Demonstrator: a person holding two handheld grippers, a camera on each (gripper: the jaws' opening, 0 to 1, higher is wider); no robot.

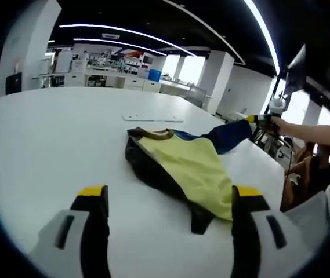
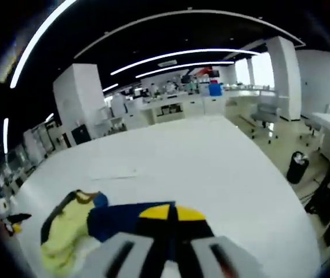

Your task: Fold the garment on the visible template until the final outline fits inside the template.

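Wide white table (image 1: 49,145), glossy top, a crumpled yellow, black and navy garment (image 1: 182,168) lying on it toward one edge, a thin pale flat strip (image 1: 152,118) lying just beyond the garment's collar

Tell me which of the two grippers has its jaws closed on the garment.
The right gripper: its yellow-tipped jaws meet on the blue sleeve of the garment. The left gripper hangs open above the white table, gripping nothing.
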